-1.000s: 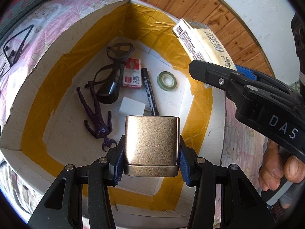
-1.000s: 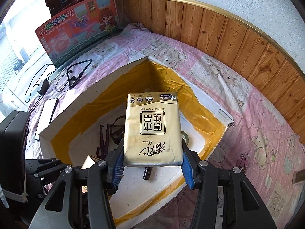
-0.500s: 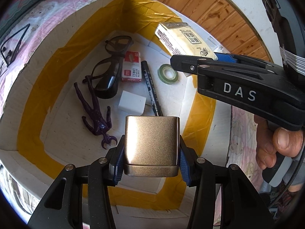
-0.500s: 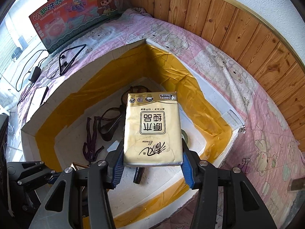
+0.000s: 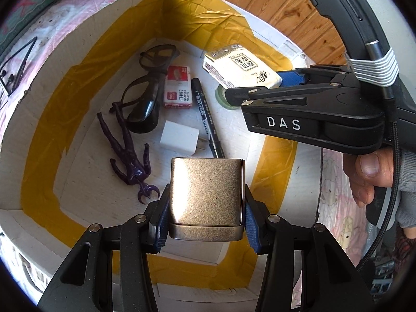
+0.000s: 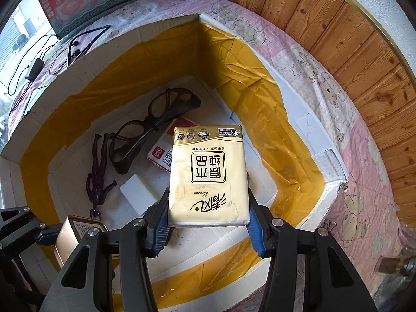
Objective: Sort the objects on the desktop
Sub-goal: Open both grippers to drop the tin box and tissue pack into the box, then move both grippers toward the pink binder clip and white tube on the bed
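My left gripper (image 5: 205,223) is shut on a gold metal box (image 5: 206,197) and holds it over the near end of the white foam box (image 5: 85,26) lined with yellow tape. My right gripper (image 6: 208,227) is shut on a cream tissue pack (image 6: 208,176), low inside that foam box near its far right side. In the left wrist view the tissue pack (image 5: 240,69) hangs just above a green tape roll (image 5: 223,98). The right wrist view shows the gold box (image 6: 70,236) at lower left.
On the foam box floor lie black glasses (image 5: 145,96), a red and white staple box (image 5: 178,87), a black marker (image 5: 206,118), a white block (image 5: 179,137) and a purple toy figure (image 5: 127,156). A pink quilt (image 6: 364,140), cables (image 6: 75,44) and a wooden wall (image 6: 351,46) surround it.
The right gripper has come down into the foam box with the tissue pack, now close over the green tape roll. The left gripper and the gold box have hardly moved.
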The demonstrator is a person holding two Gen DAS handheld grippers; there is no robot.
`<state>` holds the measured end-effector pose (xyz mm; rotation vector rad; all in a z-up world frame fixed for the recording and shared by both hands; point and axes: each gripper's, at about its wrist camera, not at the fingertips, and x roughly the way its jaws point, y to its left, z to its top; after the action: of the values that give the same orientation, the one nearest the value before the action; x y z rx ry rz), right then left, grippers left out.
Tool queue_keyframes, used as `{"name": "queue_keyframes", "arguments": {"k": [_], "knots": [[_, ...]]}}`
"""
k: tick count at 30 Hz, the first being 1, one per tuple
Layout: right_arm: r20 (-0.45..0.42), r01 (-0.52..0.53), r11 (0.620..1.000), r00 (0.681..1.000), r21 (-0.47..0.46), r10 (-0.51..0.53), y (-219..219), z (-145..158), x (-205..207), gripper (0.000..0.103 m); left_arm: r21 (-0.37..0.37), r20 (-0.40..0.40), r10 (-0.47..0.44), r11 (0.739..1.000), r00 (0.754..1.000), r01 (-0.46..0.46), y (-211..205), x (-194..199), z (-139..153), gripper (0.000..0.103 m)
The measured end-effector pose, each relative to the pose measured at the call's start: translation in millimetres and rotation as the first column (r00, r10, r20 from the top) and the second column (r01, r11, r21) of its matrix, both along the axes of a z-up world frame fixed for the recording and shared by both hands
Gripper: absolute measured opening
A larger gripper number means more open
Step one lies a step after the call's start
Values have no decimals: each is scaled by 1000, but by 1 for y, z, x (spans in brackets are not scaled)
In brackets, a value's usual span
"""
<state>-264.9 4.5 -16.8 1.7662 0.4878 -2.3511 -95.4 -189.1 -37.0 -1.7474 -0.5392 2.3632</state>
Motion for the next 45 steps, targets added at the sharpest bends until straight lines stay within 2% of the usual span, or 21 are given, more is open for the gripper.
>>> {"name": "queue_keyframes", "arguments": {"k": [8,16,21,28,32,33,35,36,37,39,42,45], "knots": [[48,-40,997,998,71,37,-3,-10,-4,53,33,26,22,999,999,-23,-5,-4,-4,50],[55,-59,991,997,116,53,-5,-11,0,53,52,43,38,998,998,-40,-8,-7,-6,51],[42,-51,992,998,119,46,-5,-7,6,54,76,67,47,996,997,-52,-11,-9,-7,51],[35,-45,993,999,107,42,-3,-1,12,56,72,69,58,995,996,-63,-16,-11,-2,51],[22,-30,998,999,60,29,-4,13,20,56,17,37,26,999,999,-27,-9,-11,5,52],[21,-24,999,1000,48,23,-3,16,22,56,22,41,31,999,999,-31,-10,-12,5,52],[12,-10,1000,1000,22,10,-3,23,28,56,25,-2,40,999,999,-40,-15,-8,14,52],[7,-3,1000,1000,6,3,-2,27,32,56,3,-16,47,999,999,-47,-17,-9,15,55],[3,2,1000,1000,-6,-2,-1,29,35,56,-13,4,60,998,998,-60,-19,-12,11,54],[-3,17,999,1000,-28,-17,1,35,40,56,40,17,67,997,998,-68,-22,-10,9,54],[-28,29,997,999,-65,-31,5,46,47,56,30,-27,83,996,996,-82,-25,-6,20,54],[-53,39,993,998,-108,-45,11,60,56,56,59,-21,79,995,997,-78,-22,-6,20,55]]}}
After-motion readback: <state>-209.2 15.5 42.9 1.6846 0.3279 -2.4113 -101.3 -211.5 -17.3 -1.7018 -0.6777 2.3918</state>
